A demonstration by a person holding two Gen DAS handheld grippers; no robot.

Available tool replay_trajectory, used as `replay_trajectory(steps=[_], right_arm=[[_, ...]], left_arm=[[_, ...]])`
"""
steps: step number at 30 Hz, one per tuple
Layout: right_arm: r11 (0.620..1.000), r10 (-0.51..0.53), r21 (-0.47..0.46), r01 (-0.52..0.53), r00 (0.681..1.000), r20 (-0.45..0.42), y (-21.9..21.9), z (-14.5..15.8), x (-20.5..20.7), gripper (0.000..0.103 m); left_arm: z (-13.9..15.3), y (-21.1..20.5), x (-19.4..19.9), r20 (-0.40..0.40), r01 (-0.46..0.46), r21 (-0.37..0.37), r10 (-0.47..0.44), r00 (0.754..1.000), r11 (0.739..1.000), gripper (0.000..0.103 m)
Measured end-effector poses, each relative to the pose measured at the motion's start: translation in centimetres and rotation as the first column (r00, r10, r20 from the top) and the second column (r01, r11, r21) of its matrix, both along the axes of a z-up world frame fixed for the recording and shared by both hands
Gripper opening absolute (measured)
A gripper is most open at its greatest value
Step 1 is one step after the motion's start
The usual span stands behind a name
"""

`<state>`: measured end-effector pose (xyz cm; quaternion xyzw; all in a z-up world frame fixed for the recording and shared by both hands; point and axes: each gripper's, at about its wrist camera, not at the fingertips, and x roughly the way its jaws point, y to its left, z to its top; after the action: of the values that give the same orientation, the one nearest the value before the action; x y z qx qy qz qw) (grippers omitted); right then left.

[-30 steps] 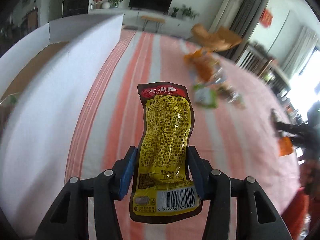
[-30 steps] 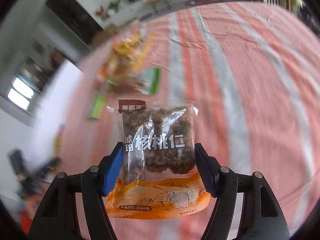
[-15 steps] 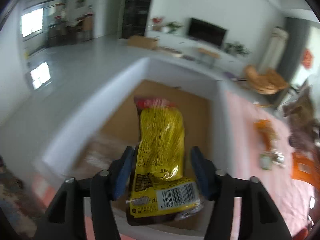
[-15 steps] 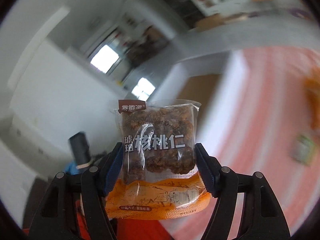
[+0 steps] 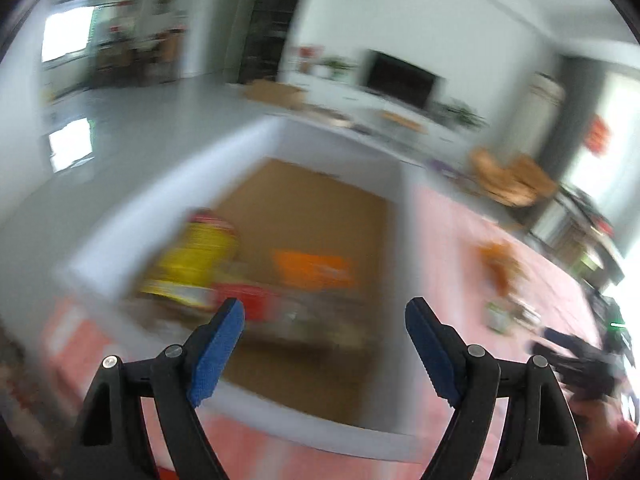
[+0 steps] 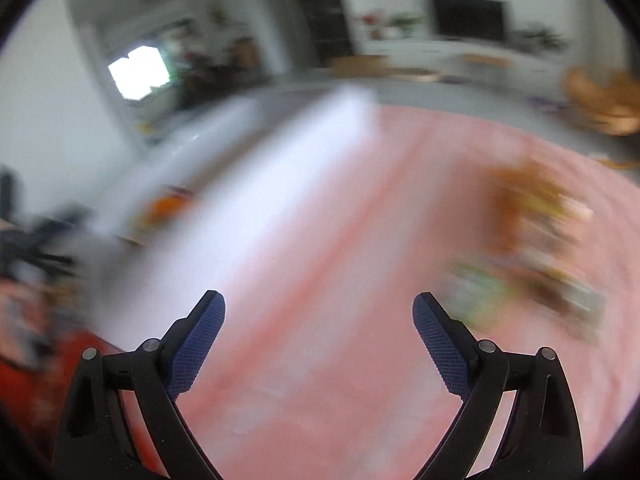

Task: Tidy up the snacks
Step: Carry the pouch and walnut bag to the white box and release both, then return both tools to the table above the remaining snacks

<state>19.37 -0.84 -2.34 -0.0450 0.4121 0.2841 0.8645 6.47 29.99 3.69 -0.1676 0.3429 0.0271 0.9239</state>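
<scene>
Inside the box (image 5: 320, 216) the yellow packet (image 5: 192, 264) and orange packet (image 5: 314, 268) are seen. Both the left gripper (image 5: 325, 344) and right gripper (image 6: 319, 344) have just been opening; nothing is held. With such blur, the pile (image 6: 540, 240) could be mis-grasped or scattered.

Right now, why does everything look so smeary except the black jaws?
Left wrist view: motion blur smears the box and its snacks; the left gripper stays sharp. Right wrist view: the striped cloth and snack pile streak; the right gripper stays crisp. Fisheye bends both pictures' edges.
</scene>
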Motion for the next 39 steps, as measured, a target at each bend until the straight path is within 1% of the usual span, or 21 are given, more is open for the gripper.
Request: replay_trajectory(steps=[1,3,5,7,8,9,10,12,13,15,17,18,20,22,23,25,39], right_arm=[[0.997,-0.056,-0.048,0.057,0.998,0.016,-2.8,-1.1,0.0,0.096],[0.975,-0.172,-0.136,0.177,0.984,0.043,-9.0,-3.0,-0.6,0.096],[0.944,-0.263,-0.192,0.270,0.963,0.061,-14.0,-4.1,-1.5,0.096],[0.909,-0.337,-0.231,0.347,0.938,0.085,-18.1,-4.7,-2.7,0.096],[0.899,-0.355,-0.239,0.367,0.930,0.091,-19.4,-4.7,-3.1,0.096],[0.889,-0.373,-0.249,0.385,0.923,0.095,-20.5,-5.0,-3.3,0.096],[0.882,-0.387,-0.252,0.399,0.917,0.097,-21.1,-5.1,-3.3,0.096],[0.876,-0.402,-0.247,0.414,0.910,0.100,-22.2,-5.6,-3.6,0.096],[0.875,-0.408,-0.246,0.417,0.909,0.087,-22.4,-5.7,-3.5,0.096],[0.872,-0.415,-0.246,0.422,0.906,0.086,-22.2,-5.7,-3.3,0.097],[0.867,-0.418,-0.265,0.421,0.906,0.071,-22.5,-6.2,-3.0,0.100],[0.867,-0.426,-0.257,0.426,0.903,0.062,-22.8,-6.3,-2.8,0.102],[0.873,-0.447,-0.215,0.438,0.895,0.010,-24.0,-7.0,-2.0,0.103],[0.865,-0.463,-0.212,0.455,0.886,0.012,-24.5,-7.2,-2.5,0.103],[0.863,-0.464,-0.217,0.456,0.886,0.016,-24.5,-7.3,-2.5,0.102],[0.862,-0.465,-0.219,0.457,0.885,0.017,-24.4,-7.5,-2.6,0.103],[0.863,-0.465,-0.217,0.457,0.885,0.016,-24.4,-7.5,-2.5,0.103]], left_arm=[[0.1,-1.4,0.2,0.004,0.045,-0.007,-0.045,0.999,0.999,0.085],[-0.1,-6.8,1.2,0.003,0.178,-0.020,-0.178,0.984,0.984,0.097],[-1.1,-11.7,1.9,-0.011,0.285,-0.024,-0.285,0.958,0.958,0.101],[-3.4,-16.7,3.6,-0.057,0.367,0.003,-0.366,0.929,0.930,0.101],[-4.2,-18.3,4.0,-0.078,0.383,0.020,-0.380,0.922,0.924,0.101],[-6.0,-20.6,4.9,-0.113,0.404,0.049,-0.397,0.911,0.913,0.101],[-7.3,-22.1,5.7,-0.139,0.415,0.073,-0.403,0.905,0.907,0.101],[-9.4,-24.1,7.2,-0.183,0.425,0.119,-0.401,0.897,0.897,0.101],[-10.3,-24.9,7.9,-0.198,0.428,0.140,-0.398,0.896,0.893,0.101],[-11.2,-25.9,9.5,-0.216,0.430,0.178,-0.391,0.895,0.885,0.101],[-12.2,-26.4,10.3,-0.227,0.424,0.208,-0.379,0.897,0.881,0.101],[-12.5,-26.7,10.9,-0.236,0.417,0.225,-0.365,0.900,0.881,0.101],[-13.2,-26.4,11.6,-0.249,0.407,0.225,-0.352,0.902,0.885,0.101],[-14.0,-26.1,12.0,-0.261,0.394,0.229,-0.334,0.906,0.890,0.102],[-14.0,-26.3,11.9,-0.249,0.388,0.249,-0.328,0.911,0.887,0.103],[-13.8,-25.9,11.9,-0.250,0.389,0.233,-0.332,0.910,0.891,0.103],[-14.1,-25.9,12.4,-0.250,0.390,0.231,-0.333,0.909,0.891,0.103]])
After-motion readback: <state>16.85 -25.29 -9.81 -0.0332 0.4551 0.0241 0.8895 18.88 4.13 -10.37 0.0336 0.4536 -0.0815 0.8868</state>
